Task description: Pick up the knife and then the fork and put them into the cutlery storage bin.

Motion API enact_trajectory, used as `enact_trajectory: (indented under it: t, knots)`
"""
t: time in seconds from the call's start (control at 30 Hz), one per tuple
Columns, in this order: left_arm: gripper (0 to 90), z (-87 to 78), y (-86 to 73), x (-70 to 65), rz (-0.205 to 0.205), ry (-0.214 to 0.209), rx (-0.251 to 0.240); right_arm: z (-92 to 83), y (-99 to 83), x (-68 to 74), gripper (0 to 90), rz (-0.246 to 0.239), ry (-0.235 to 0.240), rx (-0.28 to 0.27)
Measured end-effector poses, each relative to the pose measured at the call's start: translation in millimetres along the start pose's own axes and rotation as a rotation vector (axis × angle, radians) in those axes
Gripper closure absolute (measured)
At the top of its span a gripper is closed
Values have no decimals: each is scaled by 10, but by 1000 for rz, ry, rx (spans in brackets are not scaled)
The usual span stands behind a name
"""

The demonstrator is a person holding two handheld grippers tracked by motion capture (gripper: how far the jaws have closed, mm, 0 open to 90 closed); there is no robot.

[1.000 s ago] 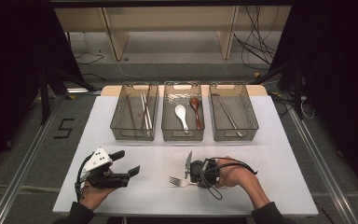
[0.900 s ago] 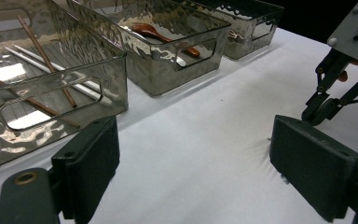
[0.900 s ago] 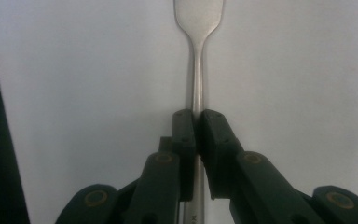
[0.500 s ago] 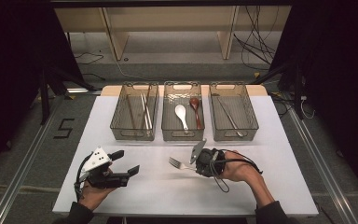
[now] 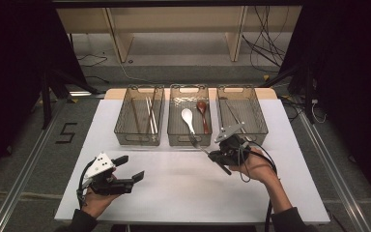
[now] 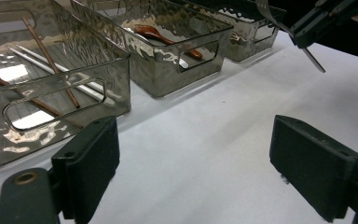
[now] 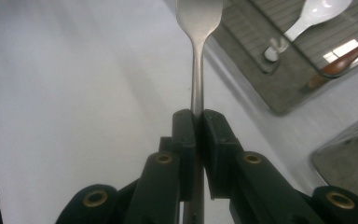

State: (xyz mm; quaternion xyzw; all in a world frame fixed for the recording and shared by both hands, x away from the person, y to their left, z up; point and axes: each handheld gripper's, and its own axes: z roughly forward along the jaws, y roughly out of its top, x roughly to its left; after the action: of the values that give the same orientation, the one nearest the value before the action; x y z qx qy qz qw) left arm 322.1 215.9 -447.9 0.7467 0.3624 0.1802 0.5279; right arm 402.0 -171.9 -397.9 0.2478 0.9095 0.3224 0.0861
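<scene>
Three smoked clear plastic bins (image 5: 139, 140); two spoons (image 5: 187, 117) in the middle one. Right gripper (image 5: 211, 153) clamps one silver metal fork (image 7: 196, 70); left gripper (image 6: 193, 163) jaws apart, empty.

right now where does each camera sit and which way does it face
High view: above the person's side, looking forward and down on the white table; both forearms, left gripper, right gripper.
Left gripper view: on the left gripper, looking past its open jaws at three smoky clear plastic bins.
Right gripper view: on the right gripper, looking along the clamped silver metal fork.
Shared: the white ceramic spoon.
</scene>
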Motion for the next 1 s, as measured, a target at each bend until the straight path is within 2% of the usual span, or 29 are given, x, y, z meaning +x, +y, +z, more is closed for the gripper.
enact_trajectory:
  t: [0.07, 0.37, 0.7, 0.83, 1.0]
  knots:
    - [157, 0, -2, -4, -3, 2, 0, -42, -9, -33, 845, 31, -5, -28]
    - [157, -19, -7, 11, -14, 13, -8, -227, -64, -247, 845, 140, -78, -122]
    - [157, 54, 25, -5, -6, -8, -12, -548, -133, -521, 845, 262, -213, -222]
    - [158, 65, 29, 8, -4, -16, -12, -609, -82, -646, 845, 279, -262, -215]
    - [158, 58, 32, 17, -13, -16, -19, -673, -4, -814, 845, 307, -303, -234]
